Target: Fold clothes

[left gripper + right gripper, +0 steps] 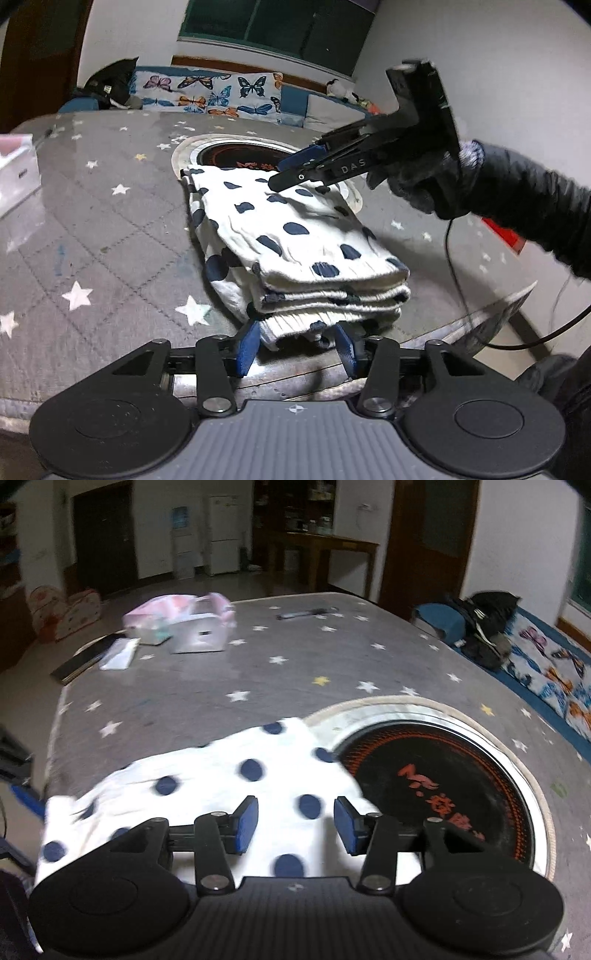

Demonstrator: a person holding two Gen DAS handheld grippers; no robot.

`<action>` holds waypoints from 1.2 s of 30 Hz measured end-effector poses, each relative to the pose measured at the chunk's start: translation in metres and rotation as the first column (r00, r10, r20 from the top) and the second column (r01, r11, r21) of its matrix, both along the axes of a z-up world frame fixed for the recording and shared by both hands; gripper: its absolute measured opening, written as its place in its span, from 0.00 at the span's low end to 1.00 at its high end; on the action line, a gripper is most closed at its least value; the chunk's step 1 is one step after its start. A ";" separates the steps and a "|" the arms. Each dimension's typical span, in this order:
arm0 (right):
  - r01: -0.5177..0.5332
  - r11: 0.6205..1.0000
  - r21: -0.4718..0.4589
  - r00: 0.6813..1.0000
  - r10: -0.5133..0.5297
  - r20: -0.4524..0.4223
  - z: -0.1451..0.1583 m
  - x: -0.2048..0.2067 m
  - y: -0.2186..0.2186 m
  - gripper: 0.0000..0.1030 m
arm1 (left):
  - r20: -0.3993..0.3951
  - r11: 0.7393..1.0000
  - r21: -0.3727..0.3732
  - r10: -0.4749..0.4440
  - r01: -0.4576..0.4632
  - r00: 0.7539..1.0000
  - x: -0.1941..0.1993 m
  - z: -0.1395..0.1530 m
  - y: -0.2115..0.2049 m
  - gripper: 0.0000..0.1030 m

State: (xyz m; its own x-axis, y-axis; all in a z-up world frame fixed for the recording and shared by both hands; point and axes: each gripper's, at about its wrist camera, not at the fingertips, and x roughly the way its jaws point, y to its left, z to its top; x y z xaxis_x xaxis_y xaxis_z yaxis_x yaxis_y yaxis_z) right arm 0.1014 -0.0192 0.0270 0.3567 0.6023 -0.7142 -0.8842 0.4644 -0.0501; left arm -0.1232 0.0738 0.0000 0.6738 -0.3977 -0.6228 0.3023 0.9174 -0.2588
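Now a folded white garment with navy dots (295, 236) is seen lying mid-table, partly over a round inset cooktop (436, 771). Both grippers are spread: left gripper (297, 349) straddling the near edge, right gripper (295, 825) hovering above, seemingly releasing a finished fold.

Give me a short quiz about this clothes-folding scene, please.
1. True or false: the folded polka-dot garment lies partly over the round cooktop.
2. What pattern decorates the grey table cover? A stars, B stripes, C flowers.
3. Is the right gripper clamping the garment?

Key: 1 true. 2 A. 3 No; its jaws stand apart above the cloth.
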 end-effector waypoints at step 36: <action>-0.216 0.976 -0.022 0.963 0.217 0.158 0.003 -0.079 0.022 0.50 | 0.050 0.940 0.138 0.307 -0.311 0.950 0.097 -0.009 0.077 0.50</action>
